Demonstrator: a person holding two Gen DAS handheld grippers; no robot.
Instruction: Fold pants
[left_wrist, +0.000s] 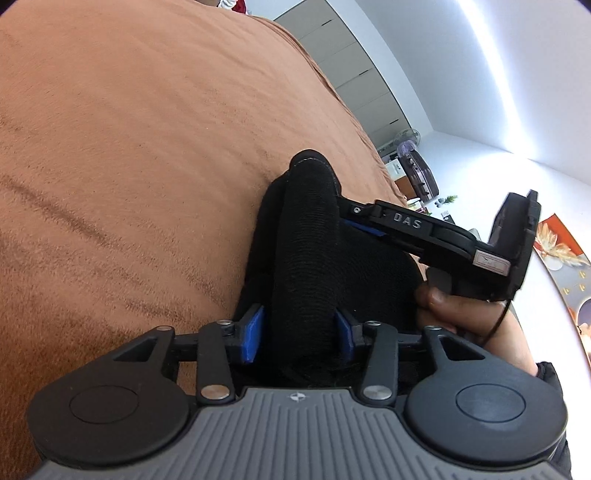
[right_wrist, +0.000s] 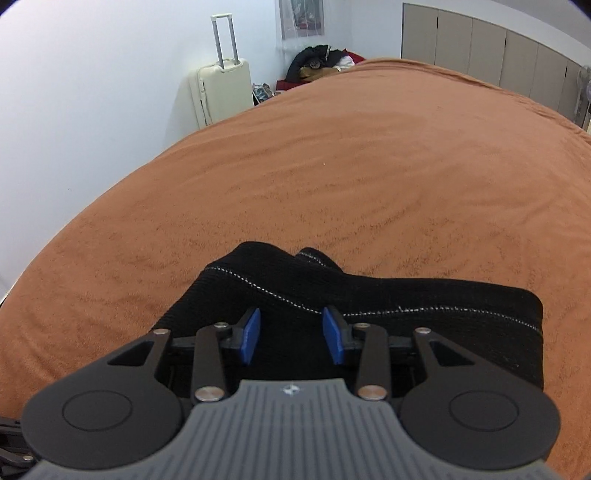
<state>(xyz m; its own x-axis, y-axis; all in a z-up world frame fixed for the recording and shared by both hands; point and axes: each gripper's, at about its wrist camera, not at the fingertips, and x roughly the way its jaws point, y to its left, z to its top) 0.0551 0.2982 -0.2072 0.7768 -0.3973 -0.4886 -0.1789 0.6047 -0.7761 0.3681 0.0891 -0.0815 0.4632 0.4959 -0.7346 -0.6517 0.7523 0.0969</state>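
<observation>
The black pants (left_wrist: 314, 251) lie folded into a small bundle on the orange-brown bed cover (left_wrist: 147, 147). A thick rolled fold of them runs between the blue pads of my left gripper (left_wrist: 299, 336); the pads stand just off the cloth, so it is open. My right gripper (left_wrist: 354, 221) comes in from the right, held by a hand (left_wrist: 461, 314), with its tips at the bundle's far side. In the right wrist view the pants (right_wrist: 406, 314) show a white stitched seam. The right gripper (right_wrist: 291, 336) hovers over them, pads apart and pressing on nothing.
The bed cover (right_wrist: 332, 166) stretches far ahead and to both sides. Beyond the bed are a cream suitcase (right_wrist: 221, 92), a pile of clothes (right_wrist: 321, 61) and a wardrobe wall (right_wrist: 480, 44). A fan (left_wrist: 519, 142) and a chair (left_wrist: 421, 177) stand past the bed's edge.
</observation>
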